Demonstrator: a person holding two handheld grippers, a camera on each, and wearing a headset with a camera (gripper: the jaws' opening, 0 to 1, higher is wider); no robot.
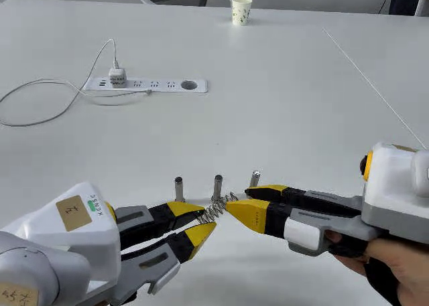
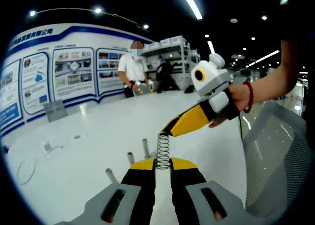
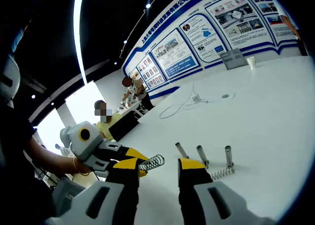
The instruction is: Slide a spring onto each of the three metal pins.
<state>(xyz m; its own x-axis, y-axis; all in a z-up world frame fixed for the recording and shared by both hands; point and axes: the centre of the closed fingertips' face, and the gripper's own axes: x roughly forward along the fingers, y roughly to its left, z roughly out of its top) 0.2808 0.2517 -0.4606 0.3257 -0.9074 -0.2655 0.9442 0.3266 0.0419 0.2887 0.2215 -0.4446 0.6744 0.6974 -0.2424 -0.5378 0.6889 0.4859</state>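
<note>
Your left hand-held gripper (image 1: 204, 220) is clamped on one end of a spring (image 2: 162, 148), which juts from its yellow tips just in front of the middle pin. Your right hand-held gripper (image 1: 238, 199) faces it with its jaws apart, and its tips are right at the spring's free end; I cannot tell whether they touch it. In the right gripper view a second spring (image 3: 222, 173) lies flat on the desk (image 1: 301, 118) beside the base of one end pin.

That makes two springs and three pins (image 1: 217, 185). The pins stand upright in a short row, all bare.

A tan sticker (image 1: 72, 212) on your left hand-held gripper carries a handwritten character, and small green print beside it is too fine to read.

Behind the pins the desk lies open as far as a white power strip (image 1: 147, 85), which has one plug and a looping cable (image 1: 40, 92). One paper cup (image 1: 241, 10) stands near the far edge.
</note>
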